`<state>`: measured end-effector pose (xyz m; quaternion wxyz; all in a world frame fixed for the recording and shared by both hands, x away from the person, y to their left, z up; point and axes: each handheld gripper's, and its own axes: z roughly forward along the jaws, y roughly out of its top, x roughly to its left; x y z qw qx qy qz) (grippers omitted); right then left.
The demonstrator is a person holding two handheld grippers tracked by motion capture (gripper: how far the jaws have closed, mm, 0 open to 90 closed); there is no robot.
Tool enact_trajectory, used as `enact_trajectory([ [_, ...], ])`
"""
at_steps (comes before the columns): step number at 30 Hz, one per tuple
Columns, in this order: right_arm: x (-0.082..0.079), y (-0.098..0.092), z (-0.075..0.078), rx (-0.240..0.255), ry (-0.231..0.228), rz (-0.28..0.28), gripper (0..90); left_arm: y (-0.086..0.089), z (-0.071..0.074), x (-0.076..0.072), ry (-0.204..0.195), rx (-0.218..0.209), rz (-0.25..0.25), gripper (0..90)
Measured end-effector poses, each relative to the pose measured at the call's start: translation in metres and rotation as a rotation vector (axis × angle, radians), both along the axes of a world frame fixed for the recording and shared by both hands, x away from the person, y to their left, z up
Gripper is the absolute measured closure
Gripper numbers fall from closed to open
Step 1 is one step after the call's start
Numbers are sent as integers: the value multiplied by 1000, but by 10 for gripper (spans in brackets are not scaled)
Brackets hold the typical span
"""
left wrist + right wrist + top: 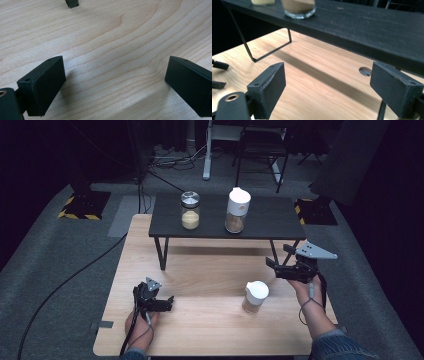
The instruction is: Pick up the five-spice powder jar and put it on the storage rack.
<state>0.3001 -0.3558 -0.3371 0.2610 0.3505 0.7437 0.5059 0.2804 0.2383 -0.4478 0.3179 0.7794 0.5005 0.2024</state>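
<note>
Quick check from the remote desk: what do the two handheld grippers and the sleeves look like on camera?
Both the left gripper and the right gripper are black, each with two blocky jaws, a grey three-cornered plate on top and a dark cable trailing back along the forearm. A blue denim-like sleeve covers the right forearm.

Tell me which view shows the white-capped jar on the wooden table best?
The high view: the white-capped jar stands whole and upright on the wooden table, near the right gripper. The gripper views look past it, at bare wood and the black shelf.
</note>
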Motion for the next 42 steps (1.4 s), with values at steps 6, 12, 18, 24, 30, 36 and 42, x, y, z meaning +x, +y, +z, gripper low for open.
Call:
enact_trajectory([
  [6, -9, -12, -11, -11, 13, -16, 107, 0, 0, 0, 0, 0, 0, 31],
  [12, -15, -23, -23, -7, 41, -32, 90, 0, 0, 0, 0, 0, -1, 29],
  [18, -11, -28, -24, -55, 130, -46, 45, 0, 0, 0, 1, 0, -1, 28],
  [24, -15, -33, -39, -56, 143, -61, 47, 0, 0, 0, 1, -1, -1, 28],
  [30, -22, -39, -50, -48, 151, -76, 47, 0, 0, 0, 1, -1, -1, 28],
  [36, -29, -45, -65, -38, 159, -81, 47, 0, 0, 0, 1, -1, -1, 28],
  [42, -35, -47, -80, -39, 174, -88, 46, 0, 0, 0, 1, -1, -1, 28],
])
